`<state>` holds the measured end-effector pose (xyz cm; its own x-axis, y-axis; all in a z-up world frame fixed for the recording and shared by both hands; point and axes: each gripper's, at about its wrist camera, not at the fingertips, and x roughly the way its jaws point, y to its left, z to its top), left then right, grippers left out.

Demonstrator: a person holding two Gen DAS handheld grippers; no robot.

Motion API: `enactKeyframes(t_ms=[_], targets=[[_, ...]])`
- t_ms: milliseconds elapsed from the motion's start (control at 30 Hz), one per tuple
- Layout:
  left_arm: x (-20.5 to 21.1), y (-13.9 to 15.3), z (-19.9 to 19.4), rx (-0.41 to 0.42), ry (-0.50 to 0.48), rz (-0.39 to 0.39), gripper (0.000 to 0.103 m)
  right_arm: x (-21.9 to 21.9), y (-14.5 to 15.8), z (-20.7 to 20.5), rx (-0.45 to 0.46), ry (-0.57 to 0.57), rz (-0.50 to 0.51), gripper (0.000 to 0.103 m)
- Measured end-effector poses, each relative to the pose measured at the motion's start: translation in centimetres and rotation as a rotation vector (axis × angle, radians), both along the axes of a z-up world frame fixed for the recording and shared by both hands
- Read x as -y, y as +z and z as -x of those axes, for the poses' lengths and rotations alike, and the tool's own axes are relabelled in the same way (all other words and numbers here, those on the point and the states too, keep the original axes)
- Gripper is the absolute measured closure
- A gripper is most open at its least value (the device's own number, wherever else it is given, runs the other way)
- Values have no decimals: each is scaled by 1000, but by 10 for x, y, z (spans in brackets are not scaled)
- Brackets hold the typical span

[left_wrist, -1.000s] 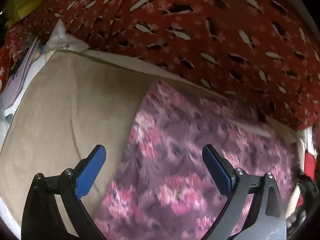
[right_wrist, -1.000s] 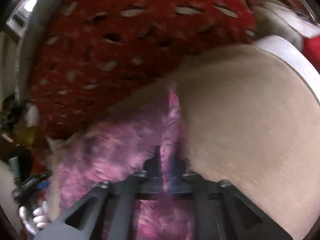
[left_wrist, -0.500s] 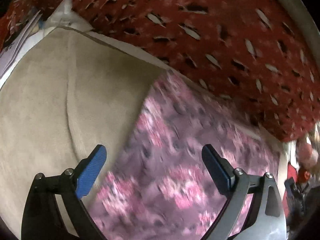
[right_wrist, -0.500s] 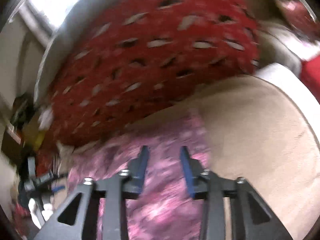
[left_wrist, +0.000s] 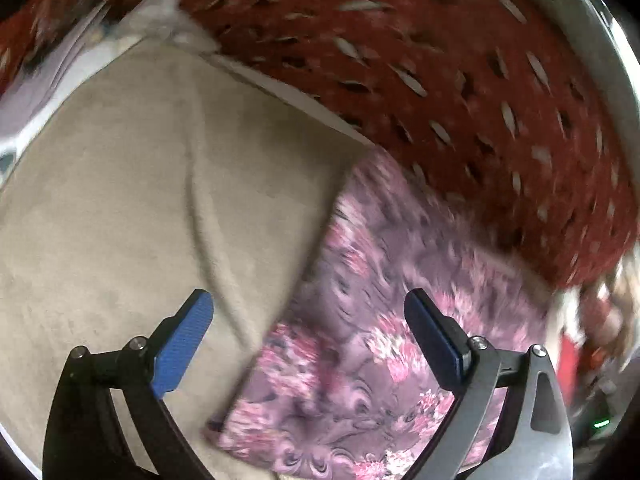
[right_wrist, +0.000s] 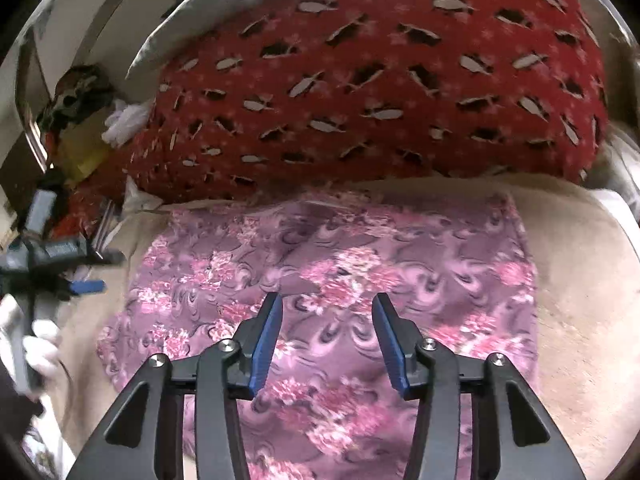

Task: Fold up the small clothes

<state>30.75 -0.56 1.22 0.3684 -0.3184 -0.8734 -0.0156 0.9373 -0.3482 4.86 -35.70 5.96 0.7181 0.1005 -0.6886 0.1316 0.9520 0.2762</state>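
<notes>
A purple cloth with pink flowers lies flat as a rough rectangle on the beige cushion. My right gripper is open and empty, held just above the middle of the cloth. In the left wrist view the same cloth lies at the lower right on the beige cushion. My left gripper is wide open and empty, above the cloth's left edge. The left gripper also shows at the far left of the right wrist view.
A large red blanket with white and dark marks is heaped along the far side of the cushion, touching the cloth's far edge; it also shows in the left wrist view. Clutter and papers lie at the far left. A white-gloved hand holds the left gripper.
My right gripper was shut on the cloth's edge one second ago; it has let go, opened and pulled back over the flat cloth. My left gripper stayed open and shifted slightly.
</notes>
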Motion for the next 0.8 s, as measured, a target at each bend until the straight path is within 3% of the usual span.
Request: enactKeyframes(t_ms=[100,167,267,367,400,500,533,700,800], targets=[[-15,-19,-7,-101,2,92,6,3,-43,-21,-128,-15,-10,36],[-13,-32,0,-147,-17,113,6,-1,-55,-13,-42,-15,22,30],[7,-53,5,-239,-73,168,6,-9,-56,-8,-17,0,59,28],[25,-49,18,-215,-147,134,5,-10,-53,-5,-13,5,44,27],[28,-46,20,-213,-179,153,8,-10,-52,-4,-8,6,37,27],[30,-37,28,-231,-275,281,47,-8,-56,-8,5,8,31,26],[32,-32,30,-227,-309,287,48,-7,-58,-10,8,9,30,26],[31,-19,32,-208,-358,287,48,-5,-63,-15,17,14,25,24],[29,-26,24,-208,-329,267,35,-4,-63,-14,18,15,22,24]])
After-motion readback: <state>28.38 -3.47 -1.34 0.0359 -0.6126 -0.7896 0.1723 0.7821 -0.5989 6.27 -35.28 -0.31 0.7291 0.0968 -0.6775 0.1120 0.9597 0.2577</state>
